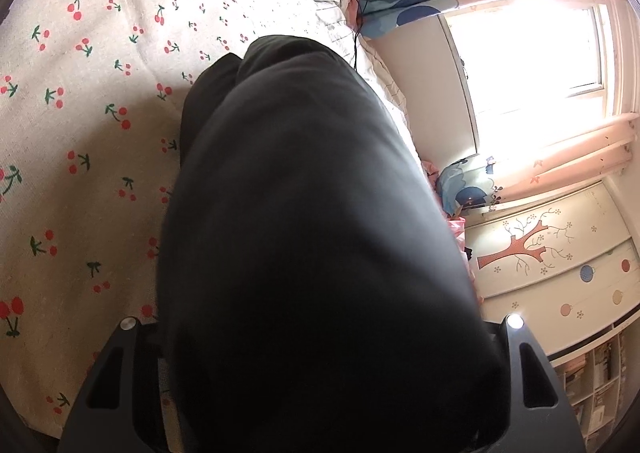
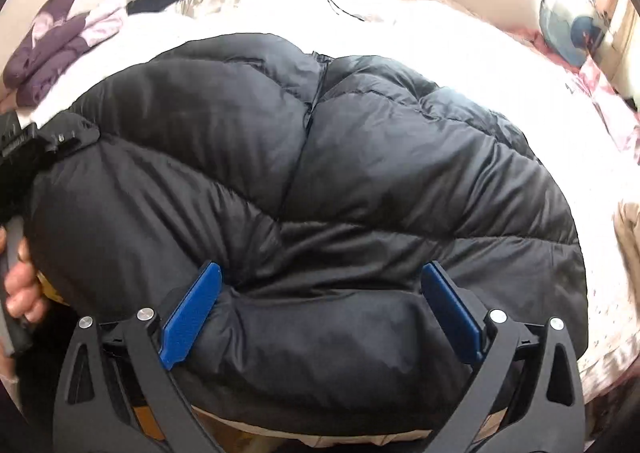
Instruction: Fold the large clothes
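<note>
Puffy black quilted jacket (image 2: 320, 181) lies bunched on the bed.

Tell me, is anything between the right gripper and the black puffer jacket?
Nothing visible. The black puffer jacket already bulges between the blue pads of the right gripper, its jaws spread wide around a thick fold at the near edge. No other item lies in front of it on the bed.
</note>
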{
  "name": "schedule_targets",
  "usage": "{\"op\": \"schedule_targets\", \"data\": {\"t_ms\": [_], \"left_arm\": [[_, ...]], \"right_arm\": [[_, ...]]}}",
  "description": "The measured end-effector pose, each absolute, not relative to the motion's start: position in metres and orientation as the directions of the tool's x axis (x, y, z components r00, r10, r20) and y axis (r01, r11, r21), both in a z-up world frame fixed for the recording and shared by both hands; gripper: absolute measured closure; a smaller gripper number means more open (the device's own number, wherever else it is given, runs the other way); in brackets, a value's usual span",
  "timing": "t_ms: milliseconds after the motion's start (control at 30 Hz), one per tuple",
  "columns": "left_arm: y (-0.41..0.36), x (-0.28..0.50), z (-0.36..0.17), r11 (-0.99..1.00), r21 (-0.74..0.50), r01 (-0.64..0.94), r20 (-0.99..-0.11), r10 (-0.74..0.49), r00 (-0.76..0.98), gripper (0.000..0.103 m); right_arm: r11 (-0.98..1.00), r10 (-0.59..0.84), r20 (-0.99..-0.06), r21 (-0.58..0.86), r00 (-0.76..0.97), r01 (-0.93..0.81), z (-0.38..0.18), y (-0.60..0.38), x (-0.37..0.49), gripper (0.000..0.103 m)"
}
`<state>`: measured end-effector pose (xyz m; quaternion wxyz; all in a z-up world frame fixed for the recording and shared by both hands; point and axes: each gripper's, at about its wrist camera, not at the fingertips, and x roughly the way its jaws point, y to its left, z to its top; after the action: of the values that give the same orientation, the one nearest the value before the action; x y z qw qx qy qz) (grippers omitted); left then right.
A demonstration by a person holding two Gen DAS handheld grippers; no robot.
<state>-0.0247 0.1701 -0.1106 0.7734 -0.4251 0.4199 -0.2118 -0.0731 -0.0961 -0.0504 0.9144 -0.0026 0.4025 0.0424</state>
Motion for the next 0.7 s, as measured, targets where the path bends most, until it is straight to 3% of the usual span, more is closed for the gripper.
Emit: {"op": "schedule_targets", "data": {"t_ms": [100,233,367,500,700], "left_arm": [[0.166,-0.021,-0.107,0.578,-0.816,-0.027,-0.493,-0.67,0.555,0.041],[0.167,-0.024,-0.11,0.584,-0.811,-0.038,-0.5,-0.658,0.563,0.041],[0.164,-0.027,-0.109,0.602,-0.798,-0.031,-0.507,-0.642,0.575,0.041],[0.169,-0.038,-0.116,0.615,-0.787,-0.038,-0.514,-0.622,0.591,0.041],[0.16,-0.056,-0.108,0.682,-0.731,-0.004,-0.536,-0.571,0.621,0.041]], "right_arm": [[0.994,0.084,-0.756,0.019,0.649,-0.106,-0.063,-0.092,-0.065,0.006],[0.996,0.092,-0.66,0.066,0.746,-0.064,-0.048,-0.103,-0.093,0.006],[0.995,0.089,-0.698,0.031,0.71,-0.095,-0.069,-0.106,-0.085,0.006],[0.994,0.104,-0.609,0.081,0.786,-0.07,-0.056,-0.117,-0.107,0.006],[0.995,0.071,-0.642,-0.009,0.763,-0.1,-0.075,-0.119,-0.084,0.006]]}}
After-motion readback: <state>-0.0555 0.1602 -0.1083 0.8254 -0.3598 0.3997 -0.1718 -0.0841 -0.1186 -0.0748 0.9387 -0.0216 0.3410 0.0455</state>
